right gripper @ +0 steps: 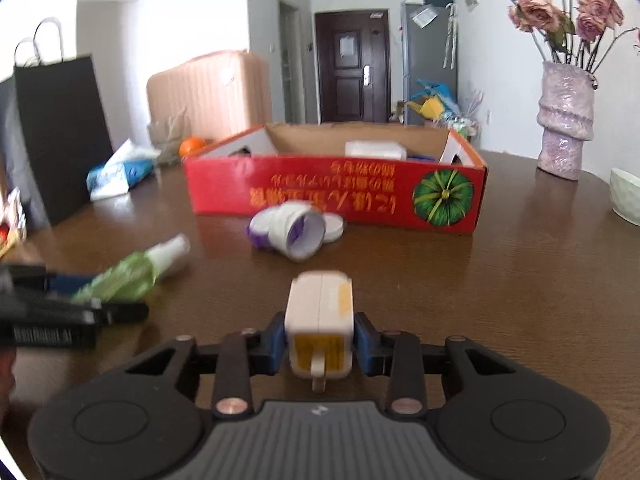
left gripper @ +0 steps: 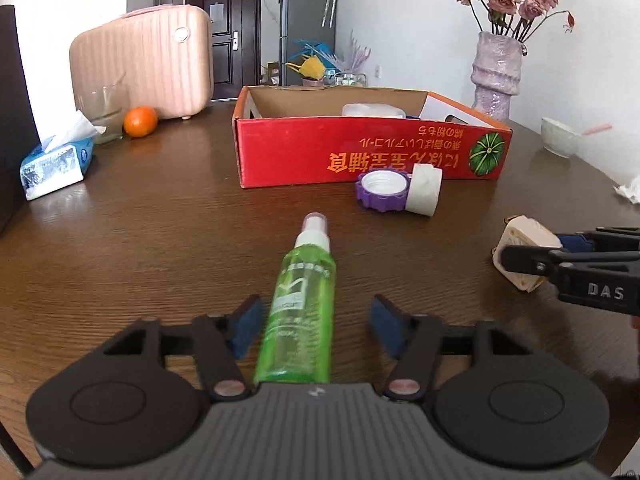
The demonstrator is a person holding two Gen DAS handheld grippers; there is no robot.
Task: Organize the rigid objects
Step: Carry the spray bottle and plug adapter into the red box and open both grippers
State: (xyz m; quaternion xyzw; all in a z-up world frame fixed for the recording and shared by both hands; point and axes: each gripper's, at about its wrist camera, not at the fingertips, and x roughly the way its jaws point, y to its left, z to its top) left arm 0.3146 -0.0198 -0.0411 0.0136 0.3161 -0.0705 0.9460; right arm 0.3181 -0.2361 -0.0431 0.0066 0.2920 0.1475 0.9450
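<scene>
Red cardboard box sits at twelve o'clock on the brown bench. The green spray bottle lies between the left tool's separated pads. The right tool is clamped on a cream plug adapter.

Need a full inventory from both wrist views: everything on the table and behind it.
spray bottle: 1, green, lying near centre
power adapter: 1, cream, near right
box: 1, red cardboard, open, mid-table
ring lid: 1, purple, before box
white cylinder: 1, on its side, touching ring lid
white container: 1, inside box
orange: 1, far left
tissue pack: 1, blue-white, left edge
case: 1, pink, behind orange
vase: 1, lilac, dried roses, right of box
bowl: 1, white, far right
paper bag: 1, black, far left
left hand-held gripper: 1, black, open around spray bottle
right hand-held gripper: 1, black, shut on power adapter
</scene>
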